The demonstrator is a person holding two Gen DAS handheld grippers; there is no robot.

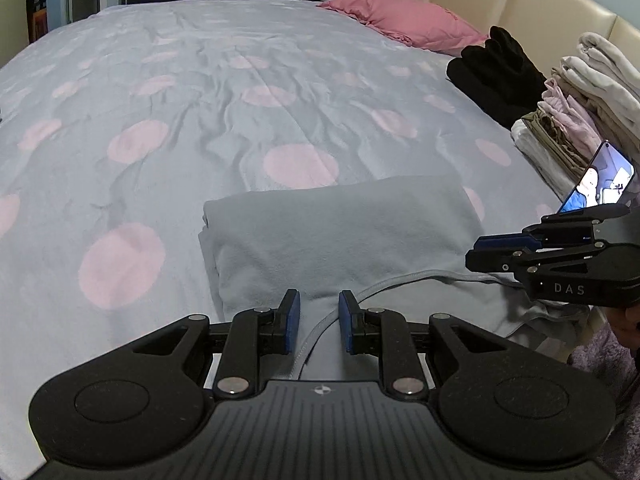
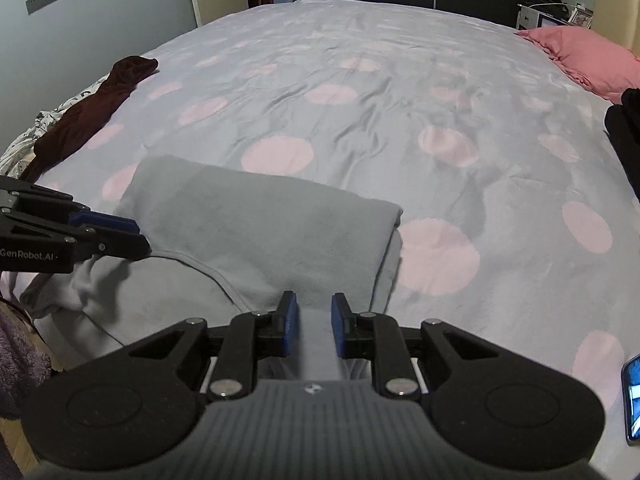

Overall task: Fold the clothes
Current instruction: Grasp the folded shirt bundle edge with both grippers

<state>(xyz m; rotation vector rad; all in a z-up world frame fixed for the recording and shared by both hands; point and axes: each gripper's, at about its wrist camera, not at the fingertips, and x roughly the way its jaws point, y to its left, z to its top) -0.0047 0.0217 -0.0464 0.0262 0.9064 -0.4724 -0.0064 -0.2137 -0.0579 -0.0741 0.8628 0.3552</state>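
Note:
A grey garment (image 1: 340, 232) lies folded over on the spotted bedspread (image 1: 200, 92), its doubled part towards the bed's middle. My left gripper (image 1: 319, 312) is at the garment's near edge, and grey cloth with a hem fills the gap between its blue pads. My right gripper (image 2: 314, 312) holds the same garment (image 2: 256, 228) the same way, a strip of cloth pinched between its pads. Each gripper also shows from the side in the other's view: the right gripper (image 1: 480, 248) at the right, the left gripper (image 2: 132, 236) at the left, both at the cloth's near edge.
A pink pillow (image 1: 404, 20) lies by the cream headboard (image 1: 520, 0). A black garment (image 1: 496, 76) and a stack of folded clothes (image 1: 580, 108) sit along the right, with a lit phone (image 1: 600, 188) leaning there. A dark maroon garment (image 2: 96, 108) lies at the bed's left edge.

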